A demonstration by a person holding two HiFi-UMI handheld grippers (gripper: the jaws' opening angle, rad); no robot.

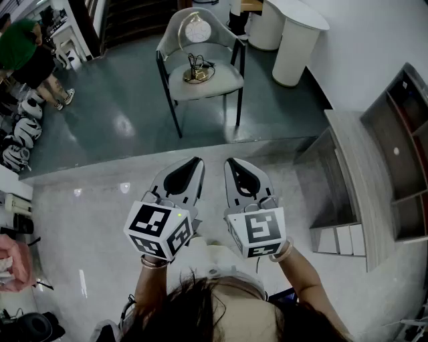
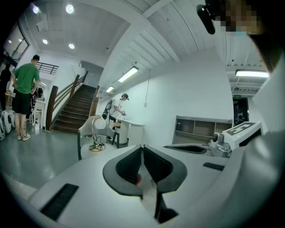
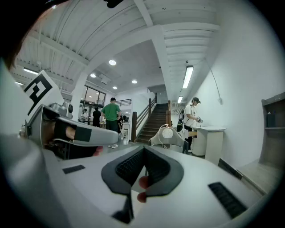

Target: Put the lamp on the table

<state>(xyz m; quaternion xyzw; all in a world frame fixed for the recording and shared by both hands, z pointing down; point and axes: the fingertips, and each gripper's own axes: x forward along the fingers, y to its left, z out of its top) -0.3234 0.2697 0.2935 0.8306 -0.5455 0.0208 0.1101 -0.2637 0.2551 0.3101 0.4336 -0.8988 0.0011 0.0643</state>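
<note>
**Lamp waits on the chair, both grippers shut and bare**

The lamp (image 1: 198,32) stands on the seat of the grey chair (image 1: 221,83), straight ahead of me and well apart from both tools, across a stretch of pale floor and then darker floor. It stands upright: the gold base (image 1: 198,75) sits flat on the seat with a black cable (image 1: 196,62) heaped on it, and the round head rests up against the chair back, so its long axis runs from seat to backrest.

I hold the left gripper (image 1: 198,161) and the right gripper (image 1: 229,162) side by side at my waist, both pointing at the chair. The left lines up almost exactly with the lamp and the right sits just beside that line, so neither is much nearer, though I judge the left has the straighter reach.

Both pairs of jaws are pressed together at the tips. The dark pads (image 2: 130,165) of the left hold nothing, and the right's pads (image 3: 131,167) are just as bare.

A grey desk (image 1: 351,143) with shelves lies to my right. White round tables (image 1: 297,13) stand beyond the chair. Which one the task means I cannot tell.
</note>
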